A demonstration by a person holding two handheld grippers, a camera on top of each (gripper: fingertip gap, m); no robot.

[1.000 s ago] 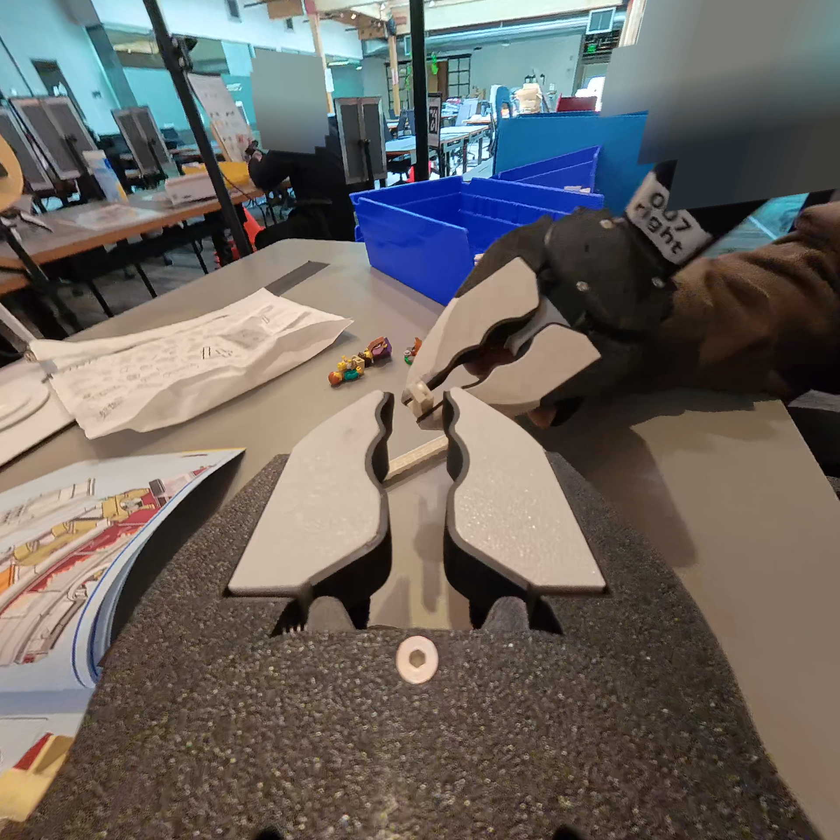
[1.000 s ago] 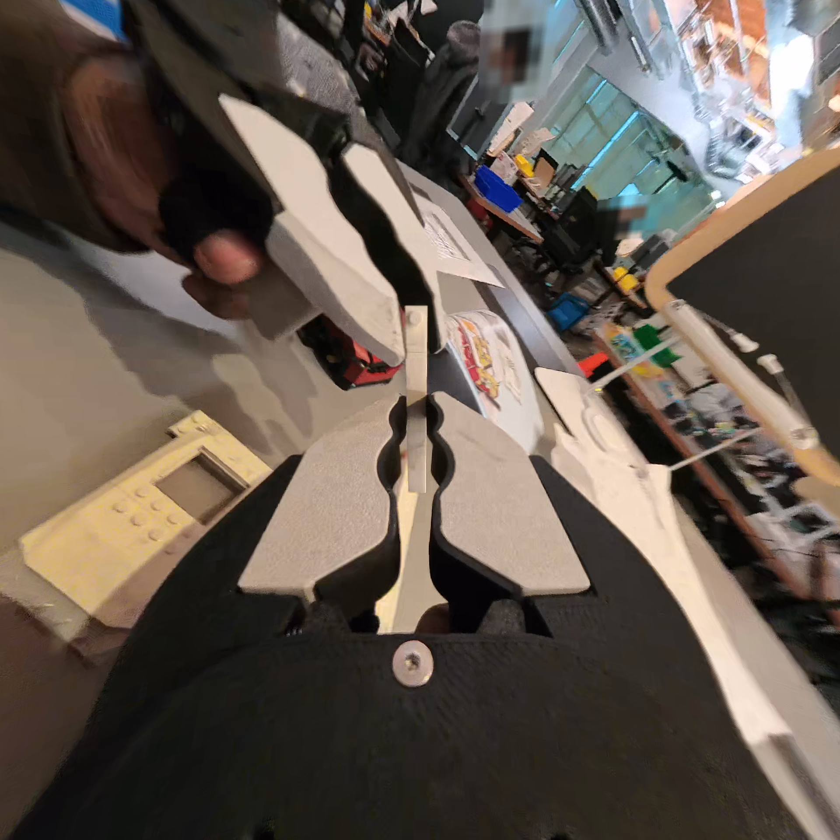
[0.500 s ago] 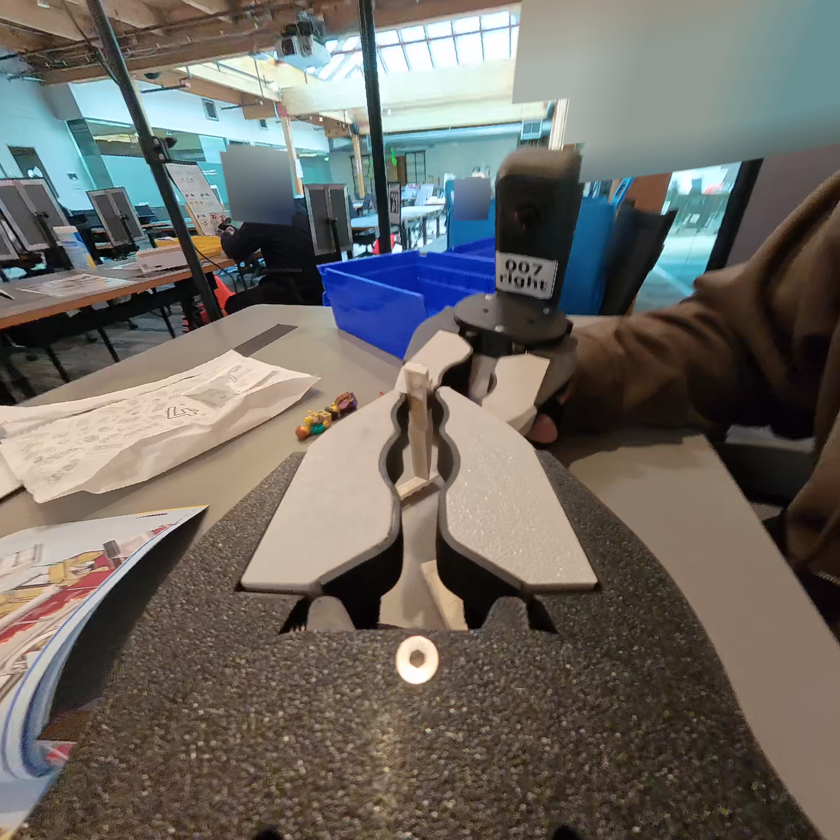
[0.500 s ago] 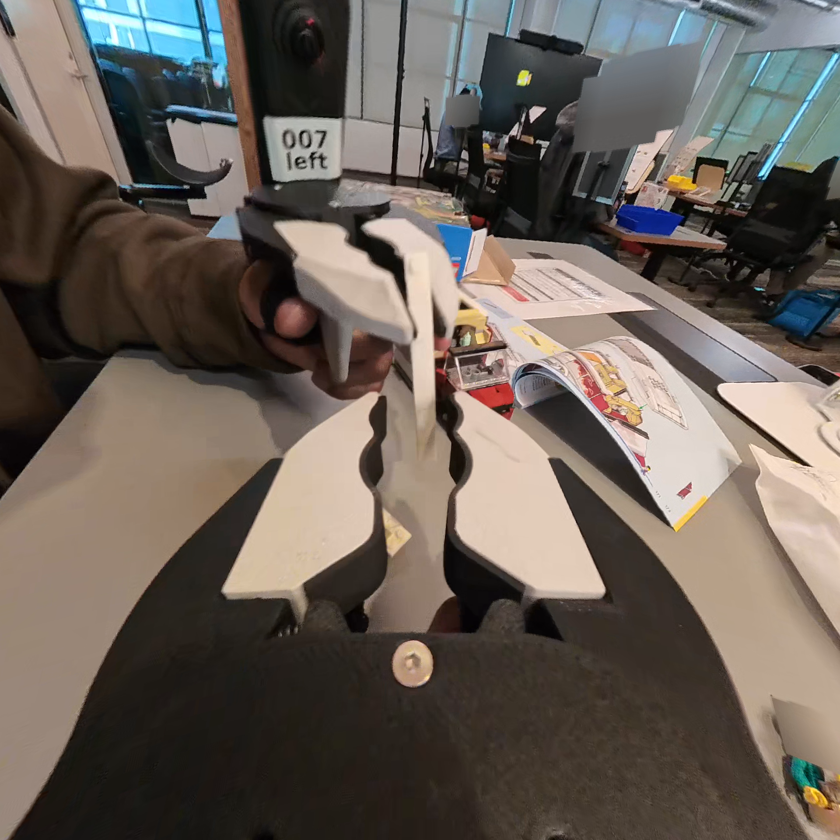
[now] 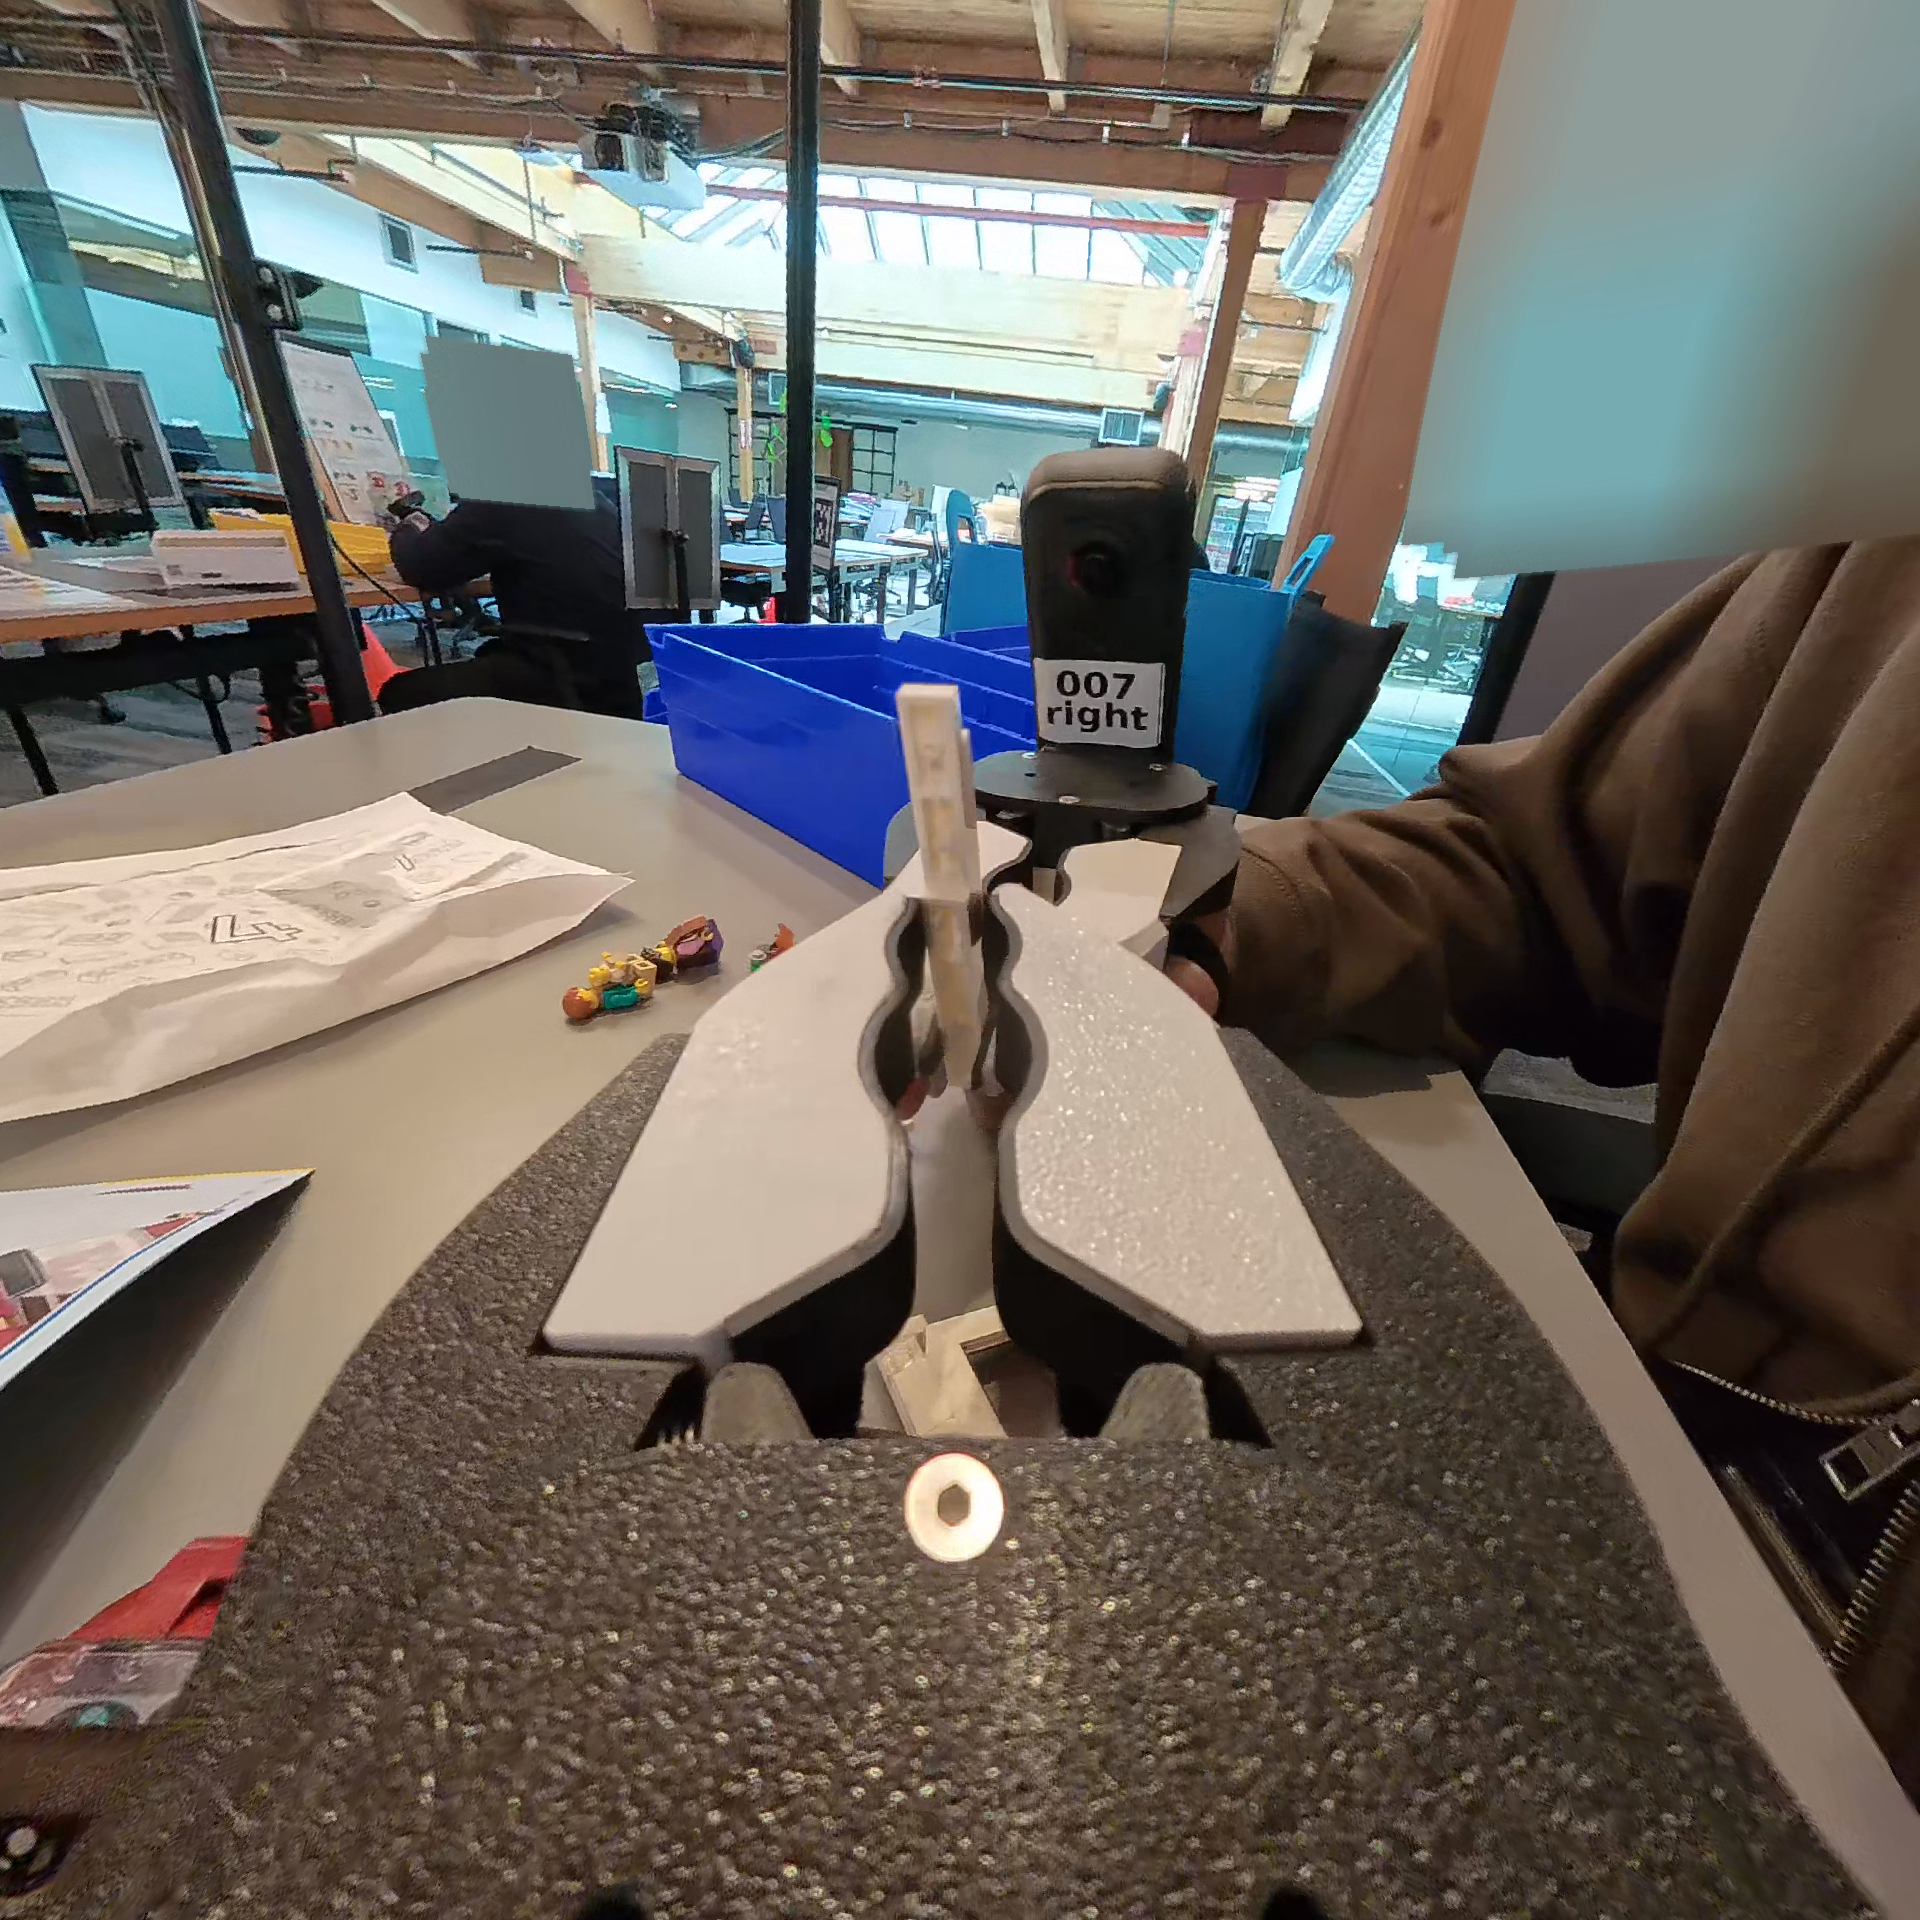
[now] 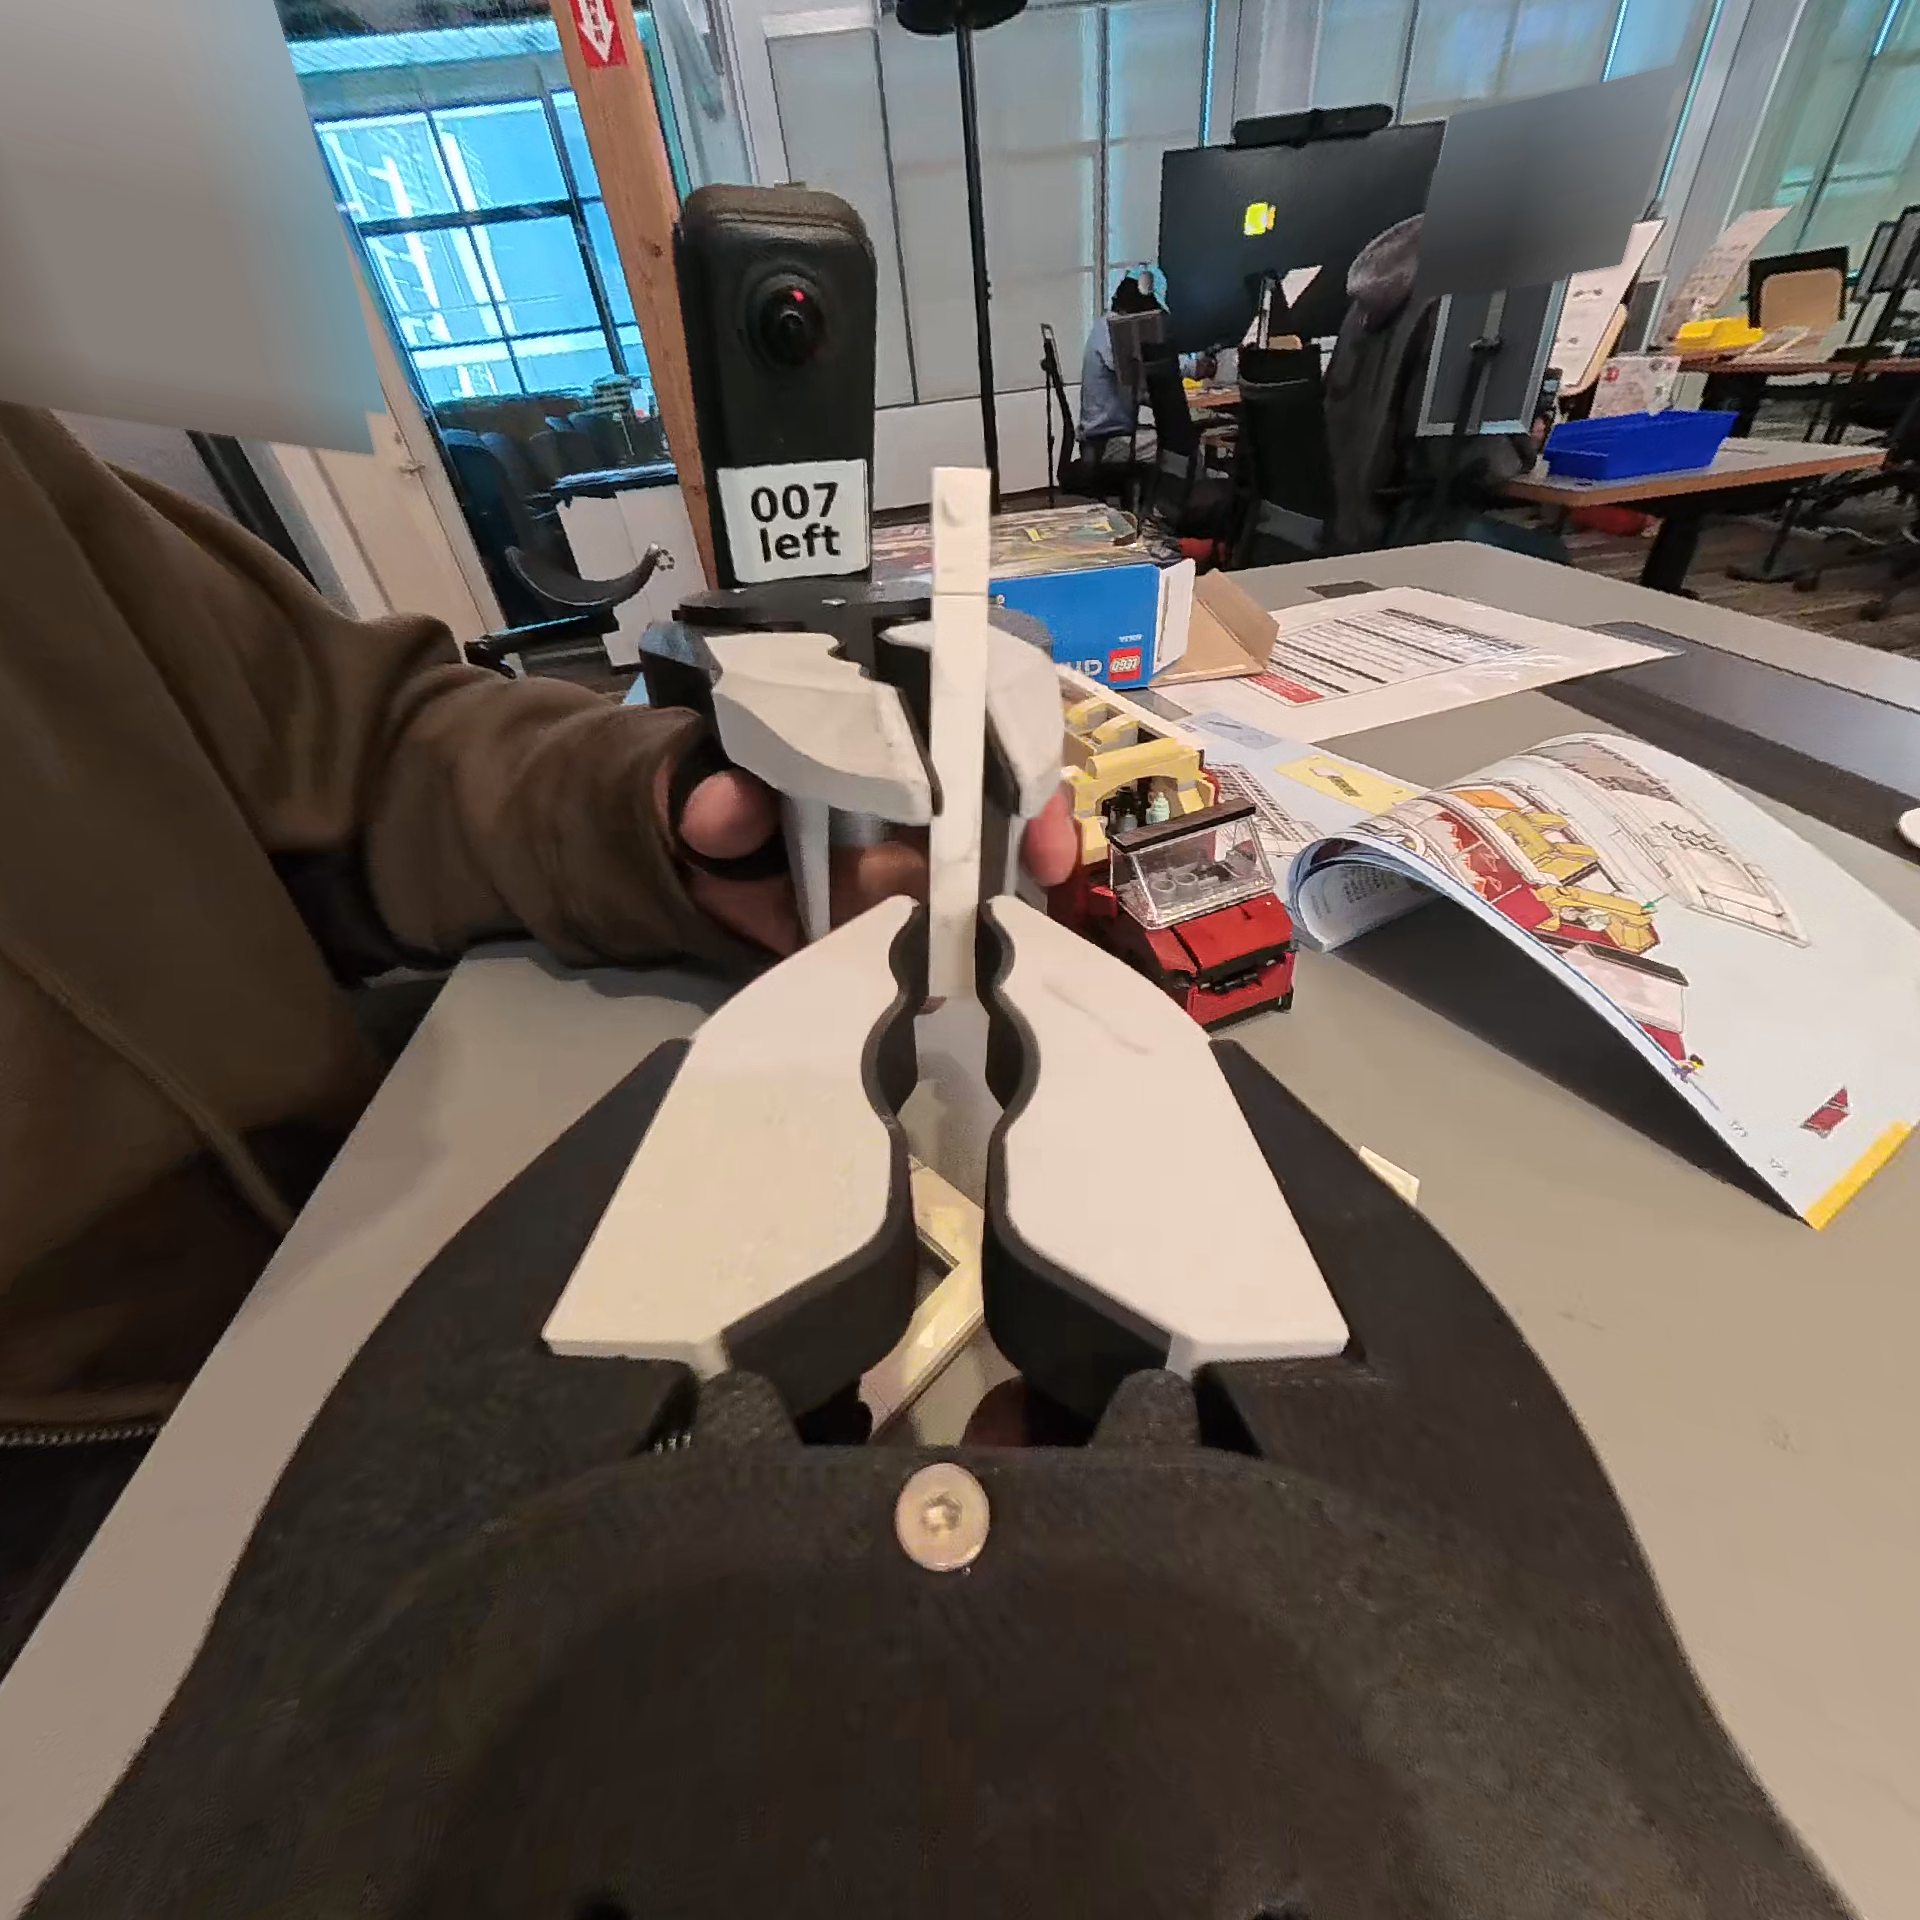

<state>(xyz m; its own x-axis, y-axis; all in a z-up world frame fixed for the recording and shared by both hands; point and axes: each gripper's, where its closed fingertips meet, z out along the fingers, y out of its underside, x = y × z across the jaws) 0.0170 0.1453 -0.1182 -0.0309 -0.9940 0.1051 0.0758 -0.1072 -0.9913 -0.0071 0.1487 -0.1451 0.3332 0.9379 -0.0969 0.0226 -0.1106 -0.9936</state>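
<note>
Gripping one upright white strip point(image 6: 956, 727) in both jaws, left gripper point(image 5: 951, 914) and right gripper point(image 6: 951, 925), white-labelled cameras, blue printed box point(image 6: 1081, 623) behind.

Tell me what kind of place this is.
Likely an open-plan workshop or lab: rows of work tables behind, exposed timber ceiling beams, blue parts bins, and a brick-toy vehicle with a building booklet.

A: Which surfaces carry print?

B: Right wrist view: white label point(image 6: 795, 523) on black camera point(image 6: 779, 312), eleven o'clock; blue box point(image 6: 1081, 623), twelve; printed sheet point(image 6: 1403, 644), one; booklet point(image 6: 1558, 883), three. Left wrist view: printed paper bag point(image 5: 260, 914), ten. Wording not reproduced.
</note>
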